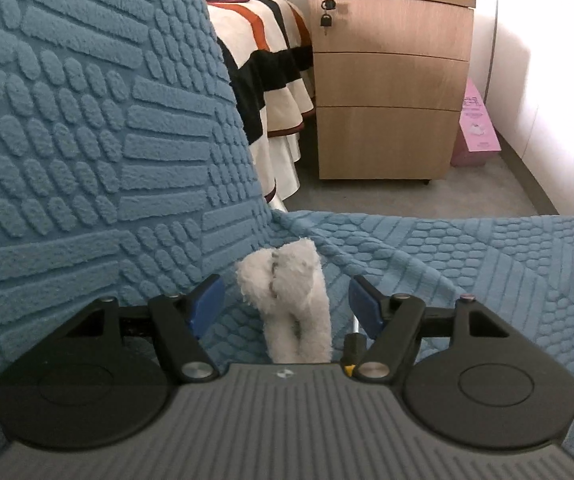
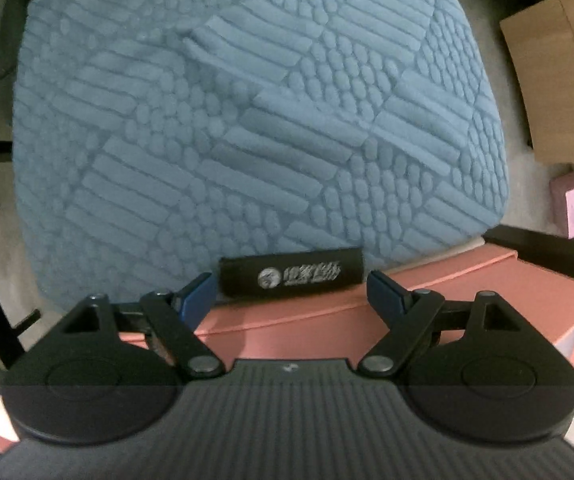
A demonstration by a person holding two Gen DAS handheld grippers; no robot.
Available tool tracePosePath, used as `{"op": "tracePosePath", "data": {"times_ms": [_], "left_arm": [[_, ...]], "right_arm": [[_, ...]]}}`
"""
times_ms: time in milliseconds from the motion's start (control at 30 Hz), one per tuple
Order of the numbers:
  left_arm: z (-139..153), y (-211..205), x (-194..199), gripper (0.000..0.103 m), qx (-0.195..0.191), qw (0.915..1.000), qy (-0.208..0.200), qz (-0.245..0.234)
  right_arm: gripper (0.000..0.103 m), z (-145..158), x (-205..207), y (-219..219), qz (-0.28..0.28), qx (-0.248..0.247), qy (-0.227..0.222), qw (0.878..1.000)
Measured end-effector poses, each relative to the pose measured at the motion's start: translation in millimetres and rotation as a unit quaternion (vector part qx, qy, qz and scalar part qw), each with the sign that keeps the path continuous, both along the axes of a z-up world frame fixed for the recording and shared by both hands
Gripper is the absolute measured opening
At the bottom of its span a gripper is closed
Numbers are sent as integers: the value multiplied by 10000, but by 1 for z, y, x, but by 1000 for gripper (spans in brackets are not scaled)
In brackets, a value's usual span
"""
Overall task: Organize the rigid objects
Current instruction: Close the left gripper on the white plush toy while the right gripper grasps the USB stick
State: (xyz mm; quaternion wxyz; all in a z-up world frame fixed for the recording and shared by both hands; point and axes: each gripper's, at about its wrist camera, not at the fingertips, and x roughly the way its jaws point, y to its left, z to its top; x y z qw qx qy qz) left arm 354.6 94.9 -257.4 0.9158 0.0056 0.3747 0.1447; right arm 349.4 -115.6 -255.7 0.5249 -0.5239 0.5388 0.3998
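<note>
Here, the left gripper point(image 1: 286, 307) stood wide open over the blue-covered chair point(image 1: 487, 264), its blue fingers point(image 1: 206, 306) parted to either side of a white plush toy point(image 1: 287, 300) and not touching it. The toy lay on the seat at the picture's 6 o'clock, its lower end hidden behind the gripper body. Only this view showed the chair back at 9 o'clock, a striped bedspread point(image 1: 263, 56) at 12 o'clock, a wooden drawer cabinet point(image 1: 391, 80) with keys in its lock at 1 o'clock, and a pink box point(image 1: 475, 128) on the floor at 3 o'clock.

The right wrist view alone showed the right gripper point(image 2: 289, 292), equally wide open and holding nothing. A black cylinder point(image 2: 291, 274) with a pale printed logo lay crosswise between and just beyond its fingertips, at the near edge of the blue seat cushion point(image 2: 247, 120). A pink bin point(image 2: 327, 320) sat below at 6 o'clock; whether the cylinder touched it could not be told.
</note>
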Motion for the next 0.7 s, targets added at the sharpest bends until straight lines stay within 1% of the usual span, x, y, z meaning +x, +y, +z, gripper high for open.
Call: {"op": "tracePosePath", "data": {"times_ms": [67, 100, 233, 333, 433, 600, 700], "left_arm": [[-1, 2, 3, 75, -50, 10000, 9, 24], [-1, 3, 4, 74, -63, 10000, 8, 37], [-2, 5, 11, 73, -108, 9999, -14, 51], [-4, 7, 15, 71, -144, 9999, 14, 70], [-5, 8, 19, 69, -203, 9998, 30, 44], [-9, 12, 22, 64, -314, 9995, 74, 70], [-10, 14, 24, 61, -338, 9993, 94, 95]], "right_arm": [[87, -1, 3, 2, 28, -68, 78, 9999], [92, -2, 3, 3, 33, -103, 133, 9999], [92, -5, 10, 6, -50, -143, 259, 9995], [92, -6, 13, 7, -17, -237, 165, 9996], [92, -5, 17, 12, -48, -265, 188, 9995], [92, -16, 14, 22, 190, -391, 275, 9987], [92, -24, 16, 27, 14, -387, 448, 9982]]}}
